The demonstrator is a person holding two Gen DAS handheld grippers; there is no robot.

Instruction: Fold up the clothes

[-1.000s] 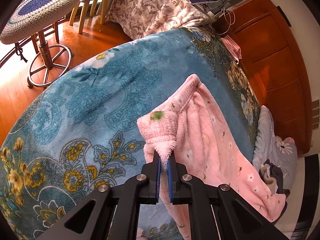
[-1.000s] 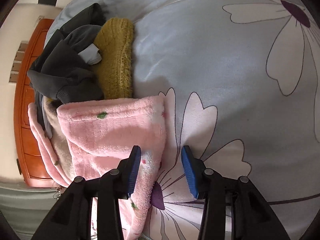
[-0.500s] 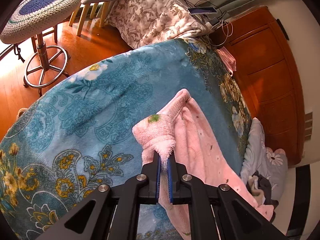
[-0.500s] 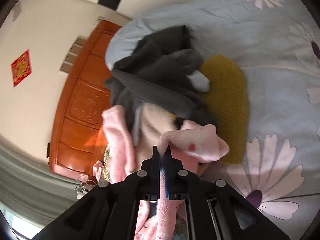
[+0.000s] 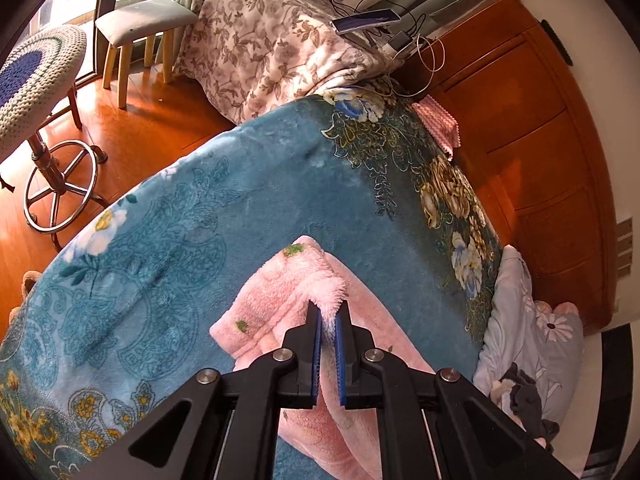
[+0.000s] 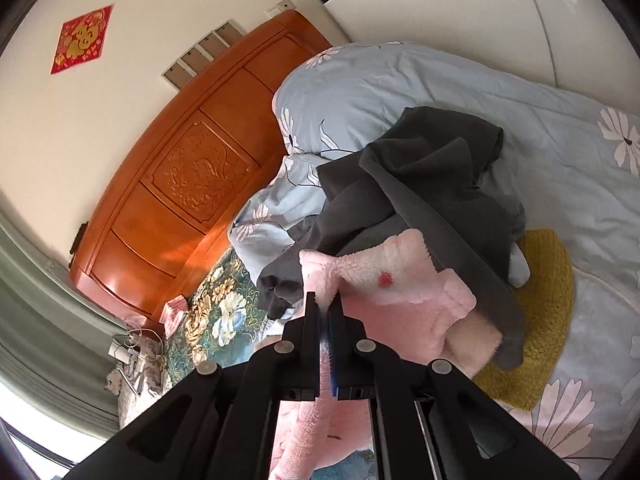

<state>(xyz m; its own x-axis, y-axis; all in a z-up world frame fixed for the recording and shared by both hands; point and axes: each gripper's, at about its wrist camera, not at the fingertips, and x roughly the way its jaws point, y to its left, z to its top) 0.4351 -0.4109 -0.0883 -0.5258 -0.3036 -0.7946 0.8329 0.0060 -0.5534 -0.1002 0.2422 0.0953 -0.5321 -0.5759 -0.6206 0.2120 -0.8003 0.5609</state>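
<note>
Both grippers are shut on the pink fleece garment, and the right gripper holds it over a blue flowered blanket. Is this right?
Not quite. In the right wrist view, the right gripper holds the pink fleece garment near a dark grey garment; the left gripper is over the blue flowered blanket.

Fluffy pink fleece garment (image 5: 280, 304), long matt pile, pinched in my jaws on both sides. Plush teal blanket (image 5: 180, 216), short velvety nap. Glossy varnished wood headboard (image 6: 180, 184). Smooth cotton-like pale blue duvet (image 6: 420, 84). Dark grey garment (image 6: 432, 176), matt, perhaps brushed jersey. Mustard piece (image 6: 548, 300), coarse knit.
</note>
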